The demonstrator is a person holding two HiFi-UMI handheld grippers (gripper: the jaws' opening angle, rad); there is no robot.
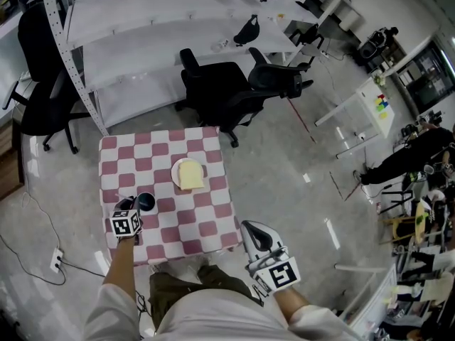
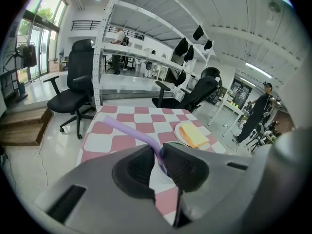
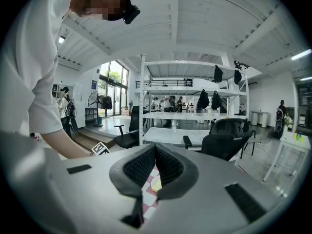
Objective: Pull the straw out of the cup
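Note:
In the left gripper view a purple straw (image 2: 131, 133) slants up to the left over the checked table (image 2: 141, 126), its lower end pinched between the tips of my left gripper (image 2: 160, 156). The cup is hidden under the jaws there. The head view shows the dark cup (image 1: 146, 202) near the table's front left corner, with my left gripper (image 1: 137, 208) right at it; the straw is too small to make out there. My right gripper (image 1: 250, 227) hangs off the table's front right corner, and its jaws (image 3: 155, 149) meet at the tips with nothing between them.
A white plate (image 1: 175, 173) with a yellow slab (image 2: 193, 133) on it sits near the middle of the pink-and-white checked table (image 1: 163, 151). Black office chairs (image 1: 220, 91) and white shelving (image 1: 170, 27) stand behind the table. A cable and socket (image 1: 55, 261) lie on the floor at left.

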